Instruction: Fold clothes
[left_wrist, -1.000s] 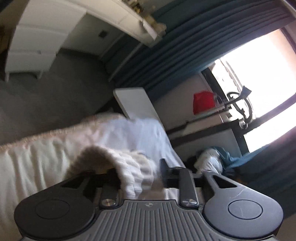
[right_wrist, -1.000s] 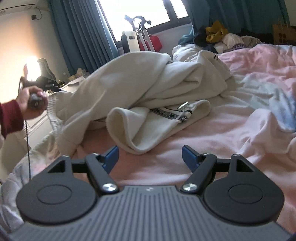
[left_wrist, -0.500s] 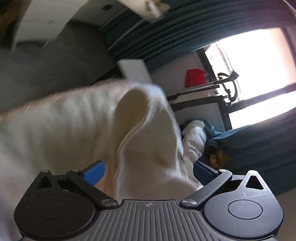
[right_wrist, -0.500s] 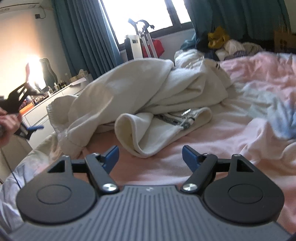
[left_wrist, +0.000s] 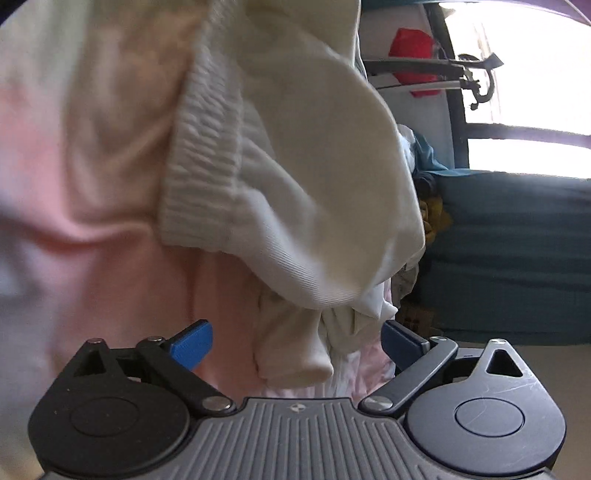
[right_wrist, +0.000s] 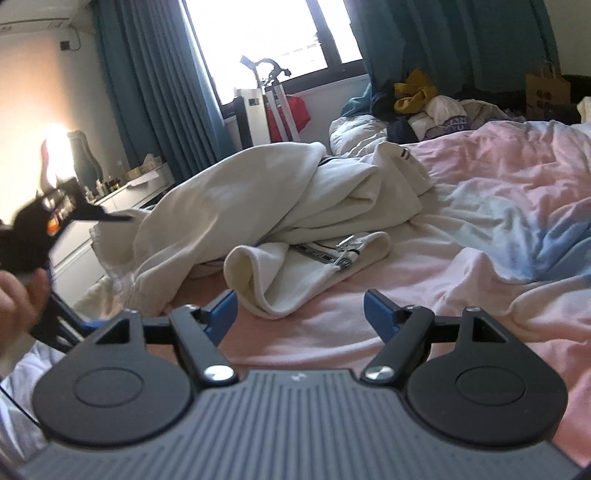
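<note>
A cream sweatshirt (right_wrist: 258, 192) lies crumpled on the pink bedsheet (right_wrist: 480, 229), one sleeve with a striped band folded toward me. In the left wrist view its ribbed cuff (left_wrist: 203, 155) and a fold of cream cloth (left_wrist: 314, 184) fill the frame just ahead. My left gripper (left_wrist: 297, 343) is wide, its jaws closing slightly; loose cloth hangs between the blue tips, but the pads do not press it. A person's hand (right_wrist: 14, 299) carries it at the left edge of the right wrist view. My right gripper (right_wrist: 299, 310) is open and empty, just short of the sleeve.
A heap of other clothes (right_wrist: 417, 96) sits at the bed's far end under the teal curtains (right_wrist: 155, 92). A white dresser (right_wrist: 122, 199) stands to the left of the bed, a stand with a red item (right_wrist: 288, 110) by the window, and a paper bag (right_wrist: 546, 92) at far right.
My left gripper let go of the ribbed cuff, opened wide and swung down toward the bed. The lifted part of the sweatshirt dropped onto the sheet. My right gripper rose a little.
</note>
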